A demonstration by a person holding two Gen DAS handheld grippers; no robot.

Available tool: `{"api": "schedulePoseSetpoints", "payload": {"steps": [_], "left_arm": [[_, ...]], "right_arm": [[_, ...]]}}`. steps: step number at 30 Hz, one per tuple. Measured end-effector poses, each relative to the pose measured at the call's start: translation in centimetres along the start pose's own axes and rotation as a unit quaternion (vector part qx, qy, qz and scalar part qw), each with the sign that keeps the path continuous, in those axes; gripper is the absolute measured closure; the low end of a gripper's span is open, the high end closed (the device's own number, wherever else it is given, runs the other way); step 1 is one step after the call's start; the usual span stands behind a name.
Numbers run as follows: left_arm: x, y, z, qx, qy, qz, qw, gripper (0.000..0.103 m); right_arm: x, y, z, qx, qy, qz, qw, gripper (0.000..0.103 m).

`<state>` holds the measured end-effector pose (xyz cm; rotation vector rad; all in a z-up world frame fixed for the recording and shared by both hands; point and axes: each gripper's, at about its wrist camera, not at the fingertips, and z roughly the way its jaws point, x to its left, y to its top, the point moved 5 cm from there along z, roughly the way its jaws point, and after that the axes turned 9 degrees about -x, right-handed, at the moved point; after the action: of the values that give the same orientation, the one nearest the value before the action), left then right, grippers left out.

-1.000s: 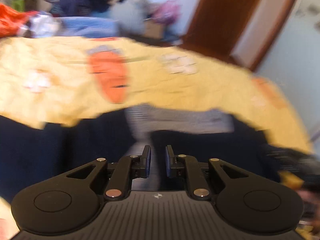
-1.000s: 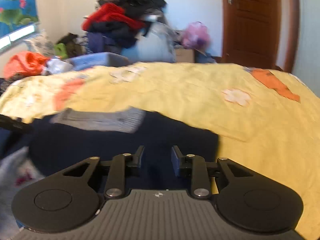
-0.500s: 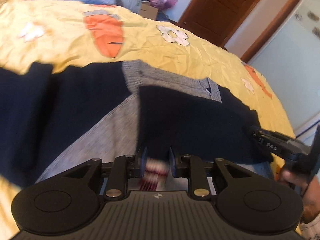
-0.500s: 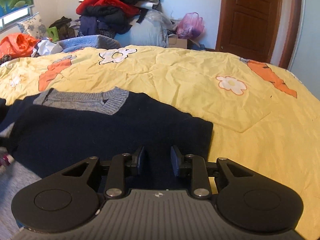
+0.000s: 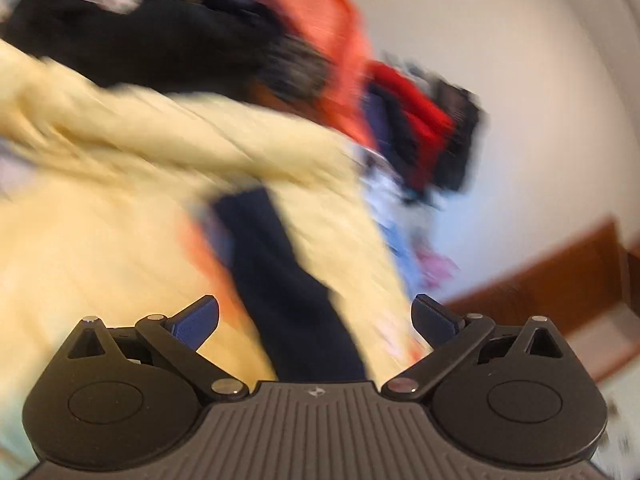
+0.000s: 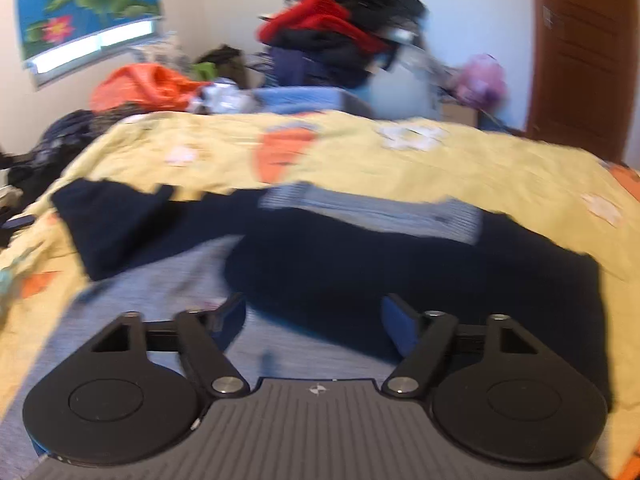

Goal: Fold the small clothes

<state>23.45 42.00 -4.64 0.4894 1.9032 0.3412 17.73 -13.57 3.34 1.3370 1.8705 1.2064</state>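
A small navy sweater with a grey ribbed collar and a grey body part lies on the yellow quilt. One navy sleeve sticks out to the left. My right gripper is open and empty, low over the sweater's near edge. My left gripper is open and empty; its view is tilted and blurred, with a navy sleeve running away between the fingers over the quilt.
A pile of red, black and navy clothes stands behind the bed, with an orange bag to its left. A brown door is at the right. Dark clothes lie at the bed's left edge.
Both grippers have opened wide. The left gripper has swung and rolled, so its view now faces the clothes pile. The right gripper has turned left over the sweater.
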Motion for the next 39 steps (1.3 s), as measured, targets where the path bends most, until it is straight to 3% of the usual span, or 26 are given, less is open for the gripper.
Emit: {"api": "schedulePoseSetpoints", "payload": {"steps": [5, 7, 11, 13, 14, 15, 16, 21, 25, 28, 30, 32, 39], "left_arm": [[1.9, 3.1, 3.9, 0.028, 0.016, -0.006, 0.9994, 0.0], [1.2, 3.4, 5.2, 0.028, 0.013, 0.021, 0.9993, 0.0], [-0.1, 2.9, 8.2, 0.069, 0.012, 0.071, 0.995, 0.001], [-0.5, 2.6, 9.1, 0.072, 0.018, 0.098, 0.9924, 0.008], [-0.6, 2.6, 9.5, 0.081, 0.022, 0.101, 0.9913, 0.045], [-0.2, 2.4, 9.8, 0.096, 0.043, 0.093, 0.9902, 0.093], [0.3, 2.3, 10.1, 0.106, 0.06, 0.074, 0.9897, 0.095], [0.7, 1.9, 9.1, 0.096, 0.043, 0.071, 0.9919, 0.097], [0.0, 2.2, 7.7, 0.059, 0.04, 0.112, 0.9912, 0.097], [-2.7, 1.6, 6.2, 0.044, 0.035, 0.192, 0.9797, 0.098], [-4.9, 0.9, 5.0, 0.04, 0.015, 0.221, 0.9744, 0.098], [-7.5, -0.5, 4.1, 0.039, 0.003, 0.268, 0.9627, 0.098], [-15.4, -9.2, 2.6, 0.059, -0.049, 0.371, 0.9255, 0.098]], "right_arm": [[5.6, 0.2, 0.4, -0.01, 0.04, -0.014, 0.999, 0.016], [7.5, 0.1, 0.4, -0.011, 0.06, -0.019, 0.998, 0.016], [10.1, -0.9, 0.1, -0.009, 0.073, -0.038, 0.997, 0.015], [10.9, -1.3, 0.0, -0.007, 0.083, -0.041, 0.996, 0.015], [11.1, -1.4, -0.1, -0.007, 0.083, -0.04, 0.996, 0.014], [11.1, -1.5, -0.2, -0.005, 0.083, -0.038, 0.996, 0.014], [11.1, -1.5, -0.4, -0.005, 0.084, -0.034, 0.996, 0.014], [10.4, -1.6, -0.3, -0.005, 0.077, -0.021, 0.997, 0.014], [10.1, -1.1, 1.0, -0.005, 0.07, -0.005, 0.997, 0.013], [10.4, -0.4, 2.1, -0.009, 0.069, -0.003, 0.998, 0.014], [10.2, 0.0, 2.3, -0.013, 0.057, 0.003, 0.998, 0.014], [9.5, 0.3, 2.1, -0.019, 0.052, 0.008, 0.998, 0.014], [4.7, 1.0, 0.4, -0.023, 0.039, 0.047, 0.998, 0.014]]}}
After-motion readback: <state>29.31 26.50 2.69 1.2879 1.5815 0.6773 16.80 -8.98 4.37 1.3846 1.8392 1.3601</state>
